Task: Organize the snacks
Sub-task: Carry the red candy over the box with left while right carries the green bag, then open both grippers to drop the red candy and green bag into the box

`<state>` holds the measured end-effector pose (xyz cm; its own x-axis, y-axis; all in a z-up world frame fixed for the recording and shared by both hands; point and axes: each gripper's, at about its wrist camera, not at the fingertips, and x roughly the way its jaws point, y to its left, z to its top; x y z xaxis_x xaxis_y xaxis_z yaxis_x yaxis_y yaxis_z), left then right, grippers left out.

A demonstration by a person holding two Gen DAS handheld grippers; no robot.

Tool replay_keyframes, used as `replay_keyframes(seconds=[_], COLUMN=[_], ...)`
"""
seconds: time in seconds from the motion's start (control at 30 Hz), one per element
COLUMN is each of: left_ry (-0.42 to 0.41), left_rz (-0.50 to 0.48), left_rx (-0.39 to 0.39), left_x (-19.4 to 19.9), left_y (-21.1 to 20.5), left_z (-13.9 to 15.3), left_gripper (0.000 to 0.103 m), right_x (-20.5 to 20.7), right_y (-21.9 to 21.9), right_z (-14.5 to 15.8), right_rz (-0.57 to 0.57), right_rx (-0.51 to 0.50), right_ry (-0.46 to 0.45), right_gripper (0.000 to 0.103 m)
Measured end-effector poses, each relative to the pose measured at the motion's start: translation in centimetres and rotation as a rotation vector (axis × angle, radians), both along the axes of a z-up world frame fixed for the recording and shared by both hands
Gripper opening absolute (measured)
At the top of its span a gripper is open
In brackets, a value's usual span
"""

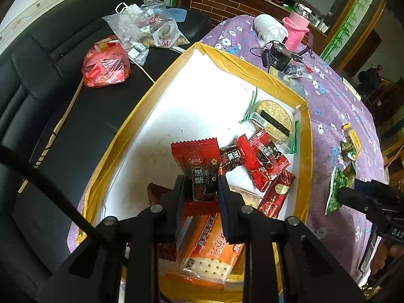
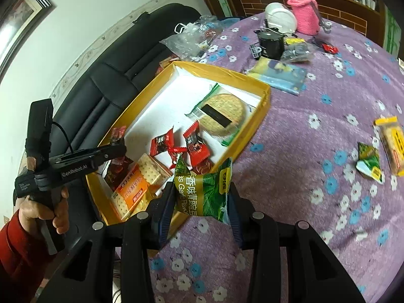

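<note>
The left gripper (image 1: 199,189) has its jaws closed to a narrow gap on a dark red brown-sugar snack packet (image 1: 199,166), held upright over the near end of the gold-rimmed box (image 1: 121,136). The right gripper (image 2: 202,202) pinches a green garlic-pea packet (image 2: 204,192) between its jaws, wider apart, hovering just outside the box's rim at about 5 o'clock of the box in the right wrist view.

Risks, as I judge them:
- The red packet is gripped by its lower half only; the crinkled foil may slip or swing as the jaws part, landing on the orange cracker pack (image 1: 212,247) directly beneath instead of on bare white floor toward 11 o'clock.
- The green packet looks puffy and is caught near its side seams; squeezing harder could burst it, easing off could drop it onto the purple floral tablecloth (image 2: 303,176) short of the box.
- Both tools work the same near corner, so they could collide, or a finger could catch the thin gold wall and shove the box toward the black sofa (image 1: 50,75).
- 2 more snacks, a small green packet (image 2: 370,159) and a yellow packet (image 2: 391,144), lie well apart at 3 o'clock, not yet collected.
</note>
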<state>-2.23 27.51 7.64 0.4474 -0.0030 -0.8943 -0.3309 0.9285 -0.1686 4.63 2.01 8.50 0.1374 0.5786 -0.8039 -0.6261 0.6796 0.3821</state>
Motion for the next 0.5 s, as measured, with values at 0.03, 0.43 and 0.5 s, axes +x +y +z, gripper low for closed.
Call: replay_keyframes(seconds=[0.03,0.43,0.5], left_ry=[0.002,0.017,0.021], left_rz=[-0.002,-0.015,-0.014], left_rx=[0.003,0.005,0.001], left_x=[0.1,1.5,1.6], left_y=[0.0,1.0,1.4], left_z=[-0.1,-0.9,-1.1], left_gripper=[0.026,0.026,0.027], right_x=[0.1,2.4,2.7], right_y=[0.3,4.5,5.3], right_z=[0.0,0.3,0.3], right_rz=[0.004,0.037,0.042], right_rx=[-0.001,0.005,0.008], right_ry=[-0.001,0.002,0.001], right_gripper=[0.039,0.039,0.039])
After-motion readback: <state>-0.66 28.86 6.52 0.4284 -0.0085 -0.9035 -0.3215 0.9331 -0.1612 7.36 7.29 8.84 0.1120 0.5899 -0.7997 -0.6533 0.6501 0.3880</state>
